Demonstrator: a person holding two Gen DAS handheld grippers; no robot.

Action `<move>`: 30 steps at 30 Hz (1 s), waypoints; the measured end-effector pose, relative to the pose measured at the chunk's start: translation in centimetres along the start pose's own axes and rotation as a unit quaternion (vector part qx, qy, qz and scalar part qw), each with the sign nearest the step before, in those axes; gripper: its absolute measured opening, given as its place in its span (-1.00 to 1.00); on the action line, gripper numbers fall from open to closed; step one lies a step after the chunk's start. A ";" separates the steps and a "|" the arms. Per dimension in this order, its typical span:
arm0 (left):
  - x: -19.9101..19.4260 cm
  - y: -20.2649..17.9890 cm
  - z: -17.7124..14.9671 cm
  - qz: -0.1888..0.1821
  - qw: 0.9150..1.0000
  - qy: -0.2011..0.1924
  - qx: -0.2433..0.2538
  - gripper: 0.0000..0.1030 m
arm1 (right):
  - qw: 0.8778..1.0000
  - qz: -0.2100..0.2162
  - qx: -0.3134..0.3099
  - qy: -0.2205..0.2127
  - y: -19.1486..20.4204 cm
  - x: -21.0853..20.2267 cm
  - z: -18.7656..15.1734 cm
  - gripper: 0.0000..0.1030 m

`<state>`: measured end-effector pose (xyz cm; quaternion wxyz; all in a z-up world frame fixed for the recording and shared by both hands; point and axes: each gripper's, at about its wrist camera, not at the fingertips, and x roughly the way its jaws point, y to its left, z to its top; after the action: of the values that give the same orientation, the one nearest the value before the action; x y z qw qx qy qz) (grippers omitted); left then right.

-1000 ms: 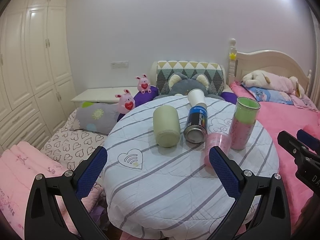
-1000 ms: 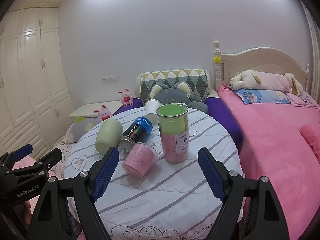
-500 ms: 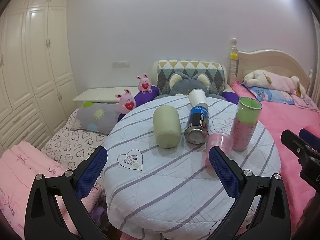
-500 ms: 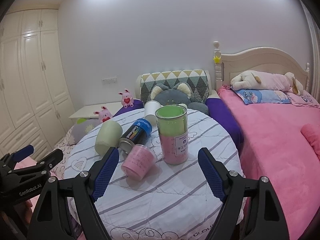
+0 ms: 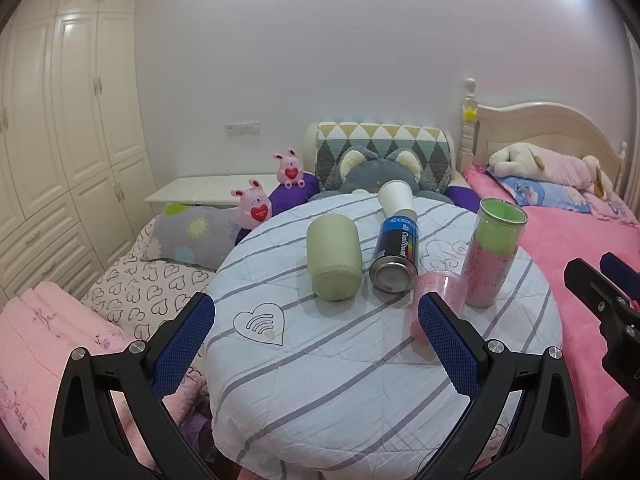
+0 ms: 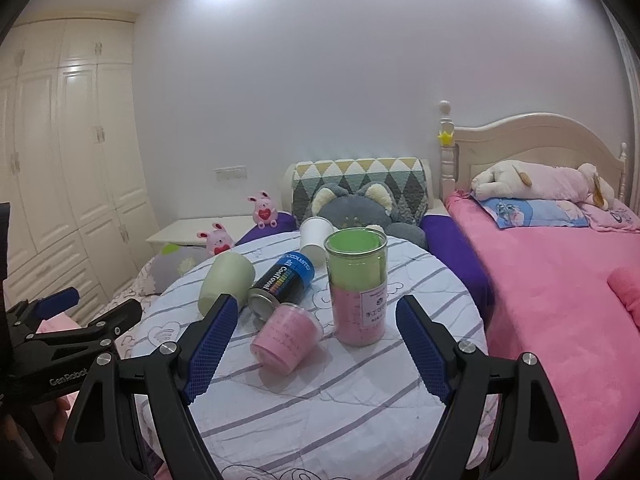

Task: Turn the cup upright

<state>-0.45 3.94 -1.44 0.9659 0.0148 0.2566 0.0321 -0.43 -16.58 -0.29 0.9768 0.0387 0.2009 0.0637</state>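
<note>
Small translucent pink plastic cup (image 6: 286, 338) lay on its side on the round surface covered in white cloth with grey stripes (image 6: 320, 412). In the right wrist view its closed base faced the camera and its rim end pointed away toward the dark blue spray can lying on its side (image 6: 282, 286), apparently touching the can's metal end. Tall clear tumbler with green top and pink bottom (image 6: 358, 288) stood upright just right of the cup. Pale green cylindrical cup (image 6: 226, 288) lay on its side left of the can, and a white paper cup (image 6: 316, 236) lay on its side behind the can.

Left wrist view showed the pink cup (image 5: 438, 300) only partly, with its near end hidden behind that tool's right finger (image 5: 450, 348). It also showed the heart-shaped print on the cloth (image 5: 260, 322), which the right view had only small and partly hidden. Right view gave the full cup outline and the label on the tumbler.

Left tool (image 5: 316, 344) was wide apart, holding nothing, over the near edge of the surface. Right tool (image 6: 316, 348) was also wide apart and empty, fingers flanking the pink cup and tumbler in frame, touching neither. Each tool appeared at the edge of the other's view.
</note>
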 end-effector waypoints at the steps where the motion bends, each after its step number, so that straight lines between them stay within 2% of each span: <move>1: 0.0 0.0 0.0 0.000 1.000 -0.001 0.000 1.00 | 1.000 0.000 -0.001 -0.002 0.0 0.0 0.0 0.60; 30: -0.1 -0.1 0.0 0.005 1.000 -0.005 0.005 1.00 | 1.000 0.000 -0.008 -0.001 0.3 0.1 -0.4 0.61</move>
<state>-0.52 3.81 -1.34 0.9670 0.0208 0.2515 0.0360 -0.57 -16.22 -0.65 0.9773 0.0312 0.1992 0.0653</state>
